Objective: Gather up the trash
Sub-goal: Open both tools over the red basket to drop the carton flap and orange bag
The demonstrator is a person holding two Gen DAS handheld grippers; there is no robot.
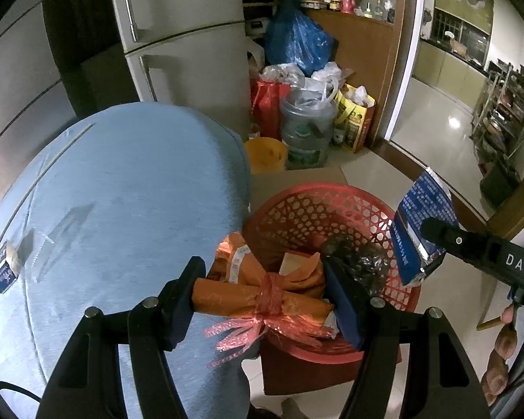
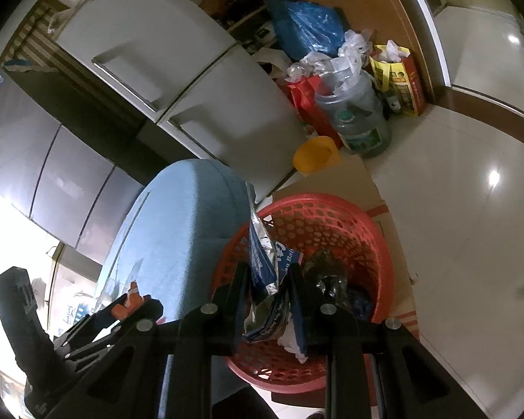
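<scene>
Your left tool (image 1: 262, 300) is pinching the orange roll (image 1: 258, 302) above the red basket's (image 1: 318, 192) 7 o'clock rim; your right tool (image 2: 267, 289) is clamping the blue packet (image 2: 262, 265) over it.

white letters "das" on the right gripper (image 1: 433, 234).

The red basket (image 1: 332, 206) stands open at the top, but crumpled dark trash (image 1: 359, 262) already fills part of its bottom. The blue padded surface (image 1: 122, 192) presses close on its left, and the white fridge (image 1: 192, 70) rises behind that. Behind the basket, a yellow bucket (image 1: 265, 155), a water jug (image 1: 307, 129) and stuffed bags (image 1: 356, 115) crowd the corner. To the right, the pale tiled floor (image 2: 471, 209) lies open toward the doorway (image 1: 447, 111).
</scene>
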